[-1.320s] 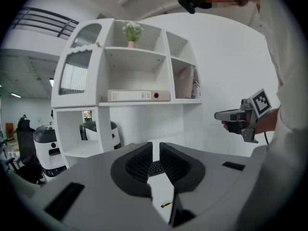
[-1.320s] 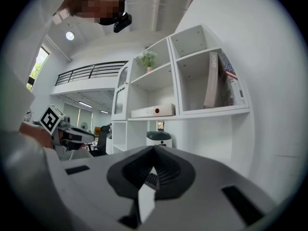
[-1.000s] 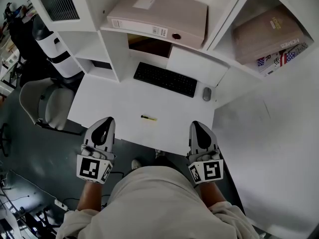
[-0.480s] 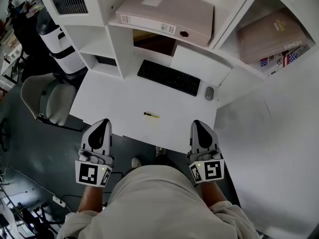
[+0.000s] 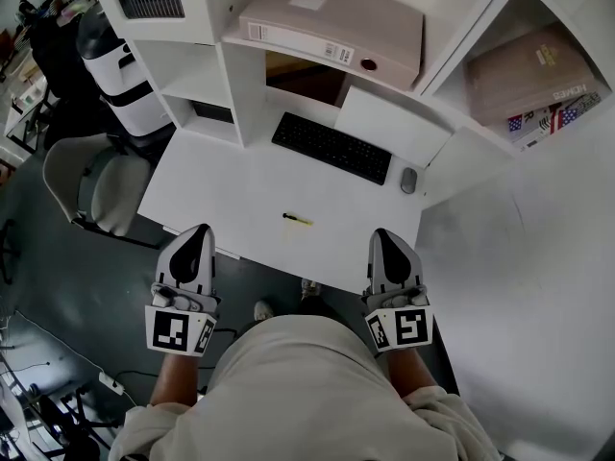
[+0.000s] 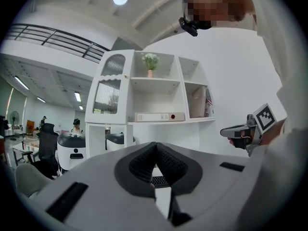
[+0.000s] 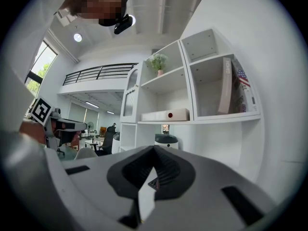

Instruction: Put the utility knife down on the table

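The utility knife [image 5: 297,220], small with a yellow and black body, lies flat on the white table [image 5: 216,190] near its front edge, with nothing touching it. My left gripper [image 5: 199,230] hovers at the table's front left edge, well to the left of the knife. Its jaws are shut and hold nothing. My right gripper [image 5: 381,234] hangs at the front right edge, right of the knife, also shut and empty. In the left gripper view the dark pads [image 6: 144,163] meet at the tip. The right gripper view shows its pads [image 7: 168,170] meeting the same way.
A black keyboard [image 5: 332,148] and a grey mouse [image 5: 408,181] sit at the back of the table. Above, white shelving holds a binder [image 5: 332,27] and books [image 5: 533,75]. A grey chair [image 5: 91,185] stands left of the table.
My left gripper has drawn back slightly from the table toward the person. The knife lies where it was, and the right gripper has not moved.
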`<state>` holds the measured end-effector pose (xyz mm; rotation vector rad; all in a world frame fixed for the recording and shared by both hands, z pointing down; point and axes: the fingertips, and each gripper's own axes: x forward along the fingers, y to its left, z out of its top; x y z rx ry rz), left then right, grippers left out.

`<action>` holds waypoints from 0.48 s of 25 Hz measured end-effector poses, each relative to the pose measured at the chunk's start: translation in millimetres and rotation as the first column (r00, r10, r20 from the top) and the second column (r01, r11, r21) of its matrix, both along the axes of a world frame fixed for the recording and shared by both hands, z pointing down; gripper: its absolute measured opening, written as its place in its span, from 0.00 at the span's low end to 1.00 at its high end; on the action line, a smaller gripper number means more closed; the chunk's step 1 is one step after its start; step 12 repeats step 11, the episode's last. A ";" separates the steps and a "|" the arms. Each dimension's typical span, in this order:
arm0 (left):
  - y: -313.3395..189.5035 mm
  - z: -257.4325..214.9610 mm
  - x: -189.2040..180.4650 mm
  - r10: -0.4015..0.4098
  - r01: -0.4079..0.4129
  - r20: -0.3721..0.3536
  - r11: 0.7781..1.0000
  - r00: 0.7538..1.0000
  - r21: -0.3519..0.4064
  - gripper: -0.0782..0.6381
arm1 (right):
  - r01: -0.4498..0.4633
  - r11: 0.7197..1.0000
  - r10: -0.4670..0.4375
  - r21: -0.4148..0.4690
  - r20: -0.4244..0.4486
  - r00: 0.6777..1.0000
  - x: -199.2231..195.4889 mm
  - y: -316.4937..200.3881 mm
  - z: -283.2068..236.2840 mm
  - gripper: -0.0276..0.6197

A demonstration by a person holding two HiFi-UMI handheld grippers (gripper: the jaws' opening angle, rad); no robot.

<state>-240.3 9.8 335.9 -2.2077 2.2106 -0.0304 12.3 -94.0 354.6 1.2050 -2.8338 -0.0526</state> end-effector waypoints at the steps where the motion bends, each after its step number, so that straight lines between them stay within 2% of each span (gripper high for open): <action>1: -0.3 0.6 -0.4 0.001 -0.001 0.001 1.000 1.000 -0.002 0.11 | 0.000 1.000 0.000 0.001 0.000 1.000 -0.8 0.1 -0.4 0.05; 12: -5.8 4.7 -1.3 0.011 -0.011 0.008 1.000 1.000 -0.017 0.11 | 0.000 1.000 0.000 0.009 0.003 1.000 -2.8 -1.5 -3.2 0.05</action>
